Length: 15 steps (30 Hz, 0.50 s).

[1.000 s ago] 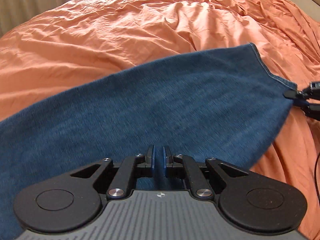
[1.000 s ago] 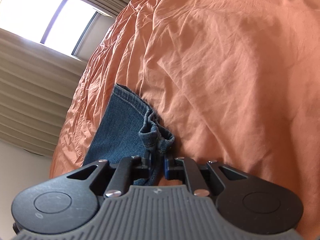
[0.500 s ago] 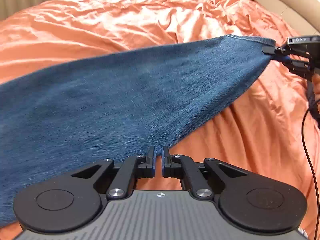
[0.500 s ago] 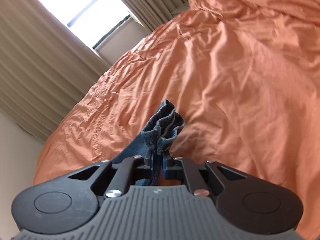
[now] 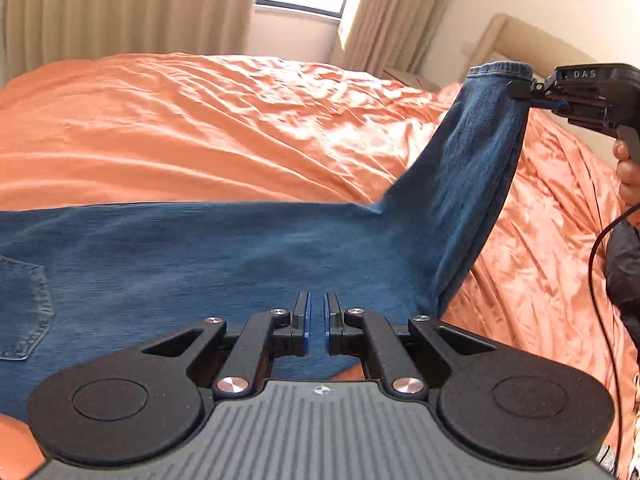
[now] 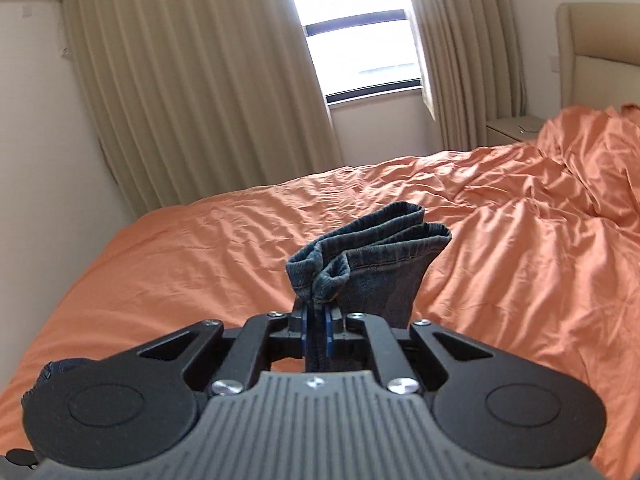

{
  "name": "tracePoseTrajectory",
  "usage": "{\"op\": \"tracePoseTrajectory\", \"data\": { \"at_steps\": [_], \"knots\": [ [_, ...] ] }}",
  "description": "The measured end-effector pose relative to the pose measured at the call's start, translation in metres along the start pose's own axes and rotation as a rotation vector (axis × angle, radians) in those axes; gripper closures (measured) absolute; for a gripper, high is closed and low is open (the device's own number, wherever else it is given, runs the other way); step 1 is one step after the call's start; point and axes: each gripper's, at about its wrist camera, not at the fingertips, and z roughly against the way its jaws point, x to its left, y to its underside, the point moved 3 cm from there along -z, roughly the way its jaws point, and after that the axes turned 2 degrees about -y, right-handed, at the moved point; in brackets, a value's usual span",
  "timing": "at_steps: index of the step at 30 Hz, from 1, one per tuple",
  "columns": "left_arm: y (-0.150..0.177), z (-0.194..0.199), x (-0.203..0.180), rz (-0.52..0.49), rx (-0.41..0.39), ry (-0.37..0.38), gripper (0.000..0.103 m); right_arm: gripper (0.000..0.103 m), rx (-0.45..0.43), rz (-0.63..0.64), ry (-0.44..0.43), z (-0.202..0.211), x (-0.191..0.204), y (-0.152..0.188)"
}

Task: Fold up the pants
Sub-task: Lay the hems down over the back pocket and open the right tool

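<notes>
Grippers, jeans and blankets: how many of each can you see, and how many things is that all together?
Grippers: 2, the left gripper and the right gripper
Blue jeans: 1
Orange bedspread: 1
Total: 4

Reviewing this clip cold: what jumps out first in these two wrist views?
The blue jeans spread across the orange bedspread, with their leg end hoisted off the bed at the right of the left wrist view. The right gripper is shut on the bunched hems, both cuffs sticking up past its fingers. The left gripper sits low over the denim with a narrow gap between its pads, and a bright window glows between beige curtains behind.
</notes>
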Motion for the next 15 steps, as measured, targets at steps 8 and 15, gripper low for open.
{"op": "tracePoseTrajectory", "data": {
  "at_steps": [8,15],
  "knots": [
    [0.002,0.020,0.071,0.123,-0.030,0.003,0.098,0.100,0.150,0.038,-0.110,-0.069,0.106,0.066],
    [0.021,0.016,0.121,0.255,-0.011,0.046,0.087,0.100,0.425,0.095,-0.132,-0.127,0.153,0.188]
  ]
}}
